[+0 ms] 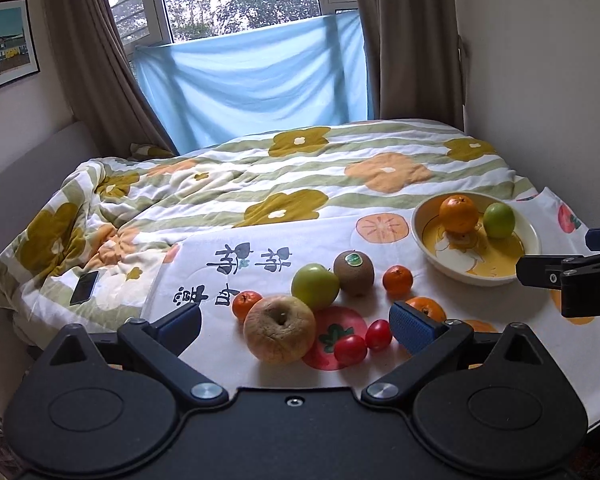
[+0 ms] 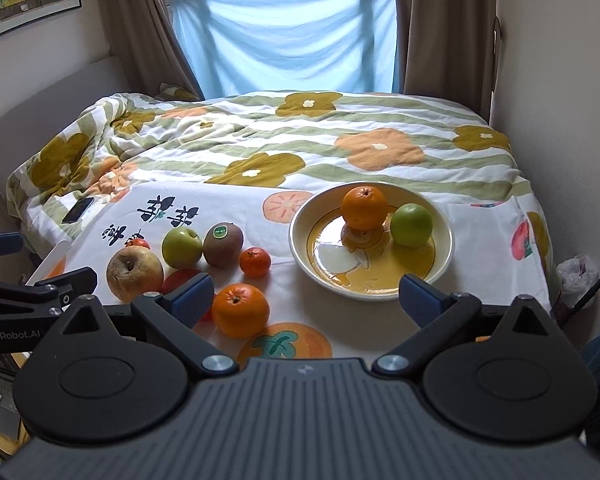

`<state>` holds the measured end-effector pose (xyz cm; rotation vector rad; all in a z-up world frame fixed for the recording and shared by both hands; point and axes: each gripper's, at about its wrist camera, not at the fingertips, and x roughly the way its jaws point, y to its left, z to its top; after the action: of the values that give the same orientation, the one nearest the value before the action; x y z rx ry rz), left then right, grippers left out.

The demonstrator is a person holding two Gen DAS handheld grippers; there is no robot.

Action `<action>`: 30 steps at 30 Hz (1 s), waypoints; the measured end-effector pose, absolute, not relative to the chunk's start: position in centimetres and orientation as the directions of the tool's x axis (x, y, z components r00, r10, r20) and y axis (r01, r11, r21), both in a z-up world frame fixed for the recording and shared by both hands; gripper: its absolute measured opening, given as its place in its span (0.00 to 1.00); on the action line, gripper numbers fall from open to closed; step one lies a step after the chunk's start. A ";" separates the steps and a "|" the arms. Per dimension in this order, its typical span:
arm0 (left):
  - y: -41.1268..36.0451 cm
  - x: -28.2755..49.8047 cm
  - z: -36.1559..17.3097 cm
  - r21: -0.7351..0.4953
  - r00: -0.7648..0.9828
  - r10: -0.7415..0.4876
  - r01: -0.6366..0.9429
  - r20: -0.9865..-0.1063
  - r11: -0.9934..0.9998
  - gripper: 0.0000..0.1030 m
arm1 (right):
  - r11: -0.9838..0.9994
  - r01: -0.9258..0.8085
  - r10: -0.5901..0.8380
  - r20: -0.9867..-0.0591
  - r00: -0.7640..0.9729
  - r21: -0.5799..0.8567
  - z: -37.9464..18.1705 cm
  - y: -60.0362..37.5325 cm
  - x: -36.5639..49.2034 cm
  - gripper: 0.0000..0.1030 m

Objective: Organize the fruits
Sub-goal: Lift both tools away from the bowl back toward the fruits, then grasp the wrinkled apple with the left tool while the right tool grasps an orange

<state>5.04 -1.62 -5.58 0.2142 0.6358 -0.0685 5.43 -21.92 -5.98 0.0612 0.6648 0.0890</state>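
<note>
A cream and yellow bowl [image 2: 300, 216] holds an orange [image 2: 364, 207] and a green apple [image 2: 411, 225]; it also shows in the left wrist view [image 1: 420, 236]. On the printed cloth lie a wrinkled yellow apple [image 1: 279, 329], a green apple [image 1: 315, 286], a kiwi [image 1: 354, 273], several small oranges and two cherry tomatoes [image 1: 364, 342]. My left gripper [image 1: 296, 326] is open around the yellow apple and the tomatoes, not touching them. My right gripper [image 2: 306, 298] is open and empty, with an orange [image 2: 241, 310] by its left finger and the bowl just ahead.
The cloth [image 1: 220, 280] lies over a board at the foot of a bed with a flowered quilt [image 1: 300, 176]. A phone [image 1: 85, 287] lies on the quilt at left. A wall is close at right. A plastic bag [image 2: 578, 276] sits at far right.
</note>
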 end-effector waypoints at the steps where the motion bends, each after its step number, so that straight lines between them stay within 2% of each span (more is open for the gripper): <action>1: -1.2 5.4 -6.1 0.183 0.802 -0.002 0.139 -0.598 0.973 0.99 | 0.995 -0.056 0.097 -0.615 0.783 0.087 -6.5 -21.4 5.5 1.00; 14: 2.2 11.0 -12.1 0.229 0.749 -0.090 0.311 -0.656 0.922 0.97 | 0.994 0.065 0.009 -0.663 0.748 0.086 -12.9 -15.4 8.3 1.00; 24: 2.5 14.0 -15.0 0.225 0.705 -0.134 0.392 -0.697 0.892 0.93 | 0.991 0.118 -0.040 -0.682 0.730 0.068 -15.4 -13.7 9.7 1.00; 26: 2.3 14.4 -15.4 0.218 0.691 -0.141 0.406 -0.709 0.888 0.90 | 0.991 0.121 -0.045 -0.685 0.728 0.064 -15.6 -13.6 9.9 1.00; 28: 2.2 14.8 -15.9 0.215 0.676 -0.145 0.419 -0.723 0.882 0.80 | 0.990 0.125 -0.049 -0.688 0.724 0.061 -15.7 -13.5 10.1 1.00; 30: 2.2 15.0 -16.2 0.208 0.664 -0.147 0.425 -0.733 0.881 0.75 | 0.990 0.128 -0.052 -0.690 0.722 0.059 -15.8 -13.5 10.3 1.00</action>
<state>15.02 2.20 -16.24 0.3823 0.7827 -0.3322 10.32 -13.54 -15.81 0.1048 0.7581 -0.0997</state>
